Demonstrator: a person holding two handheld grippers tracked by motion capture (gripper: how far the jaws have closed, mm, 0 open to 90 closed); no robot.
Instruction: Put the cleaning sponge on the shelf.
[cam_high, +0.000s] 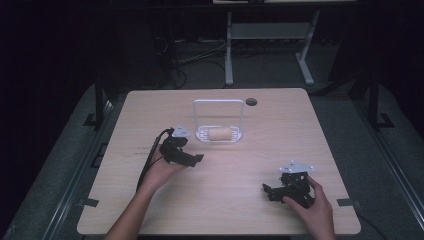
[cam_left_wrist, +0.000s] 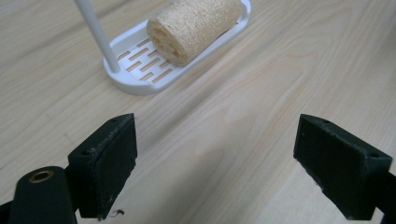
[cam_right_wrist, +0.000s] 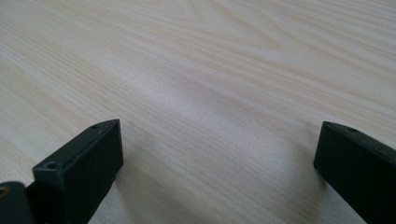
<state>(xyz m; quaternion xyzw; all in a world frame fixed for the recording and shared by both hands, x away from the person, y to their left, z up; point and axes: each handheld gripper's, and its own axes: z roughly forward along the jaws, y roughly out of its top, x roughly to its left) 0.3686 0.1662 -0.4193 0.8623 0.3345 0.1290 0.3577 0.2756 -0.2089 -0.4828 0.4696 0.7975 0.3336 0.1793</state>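
A tan loofah roll (cam_high: 220, 133) (cam_left_wrist: 194, 25) lies on its side in a white slotted tray (cam_high: 203, 134) (cam_left_wrist: 140, 79) with a tall white wire handle (cam_high: 218, 102). My left gripper (cam_high: 192, 159) (cam_left_wrist: 215, 163) is held just left and in front of the tray, jaws wide open with bare wood between them. My right gripper (cam_high: 268, 190) (cam_right_wrist: 217, 172) rests low over the table near the front right, also open and holding nothing.
The light wooden table (cam_high: 150, 205) has a round cable hole (cam_high: 251, 101) at its back edge. A black cable (cam_high: 150, 160) trails from the left gripper toward the front. Beyond the table stand the legs of another desk (cam_high: 229, 50).
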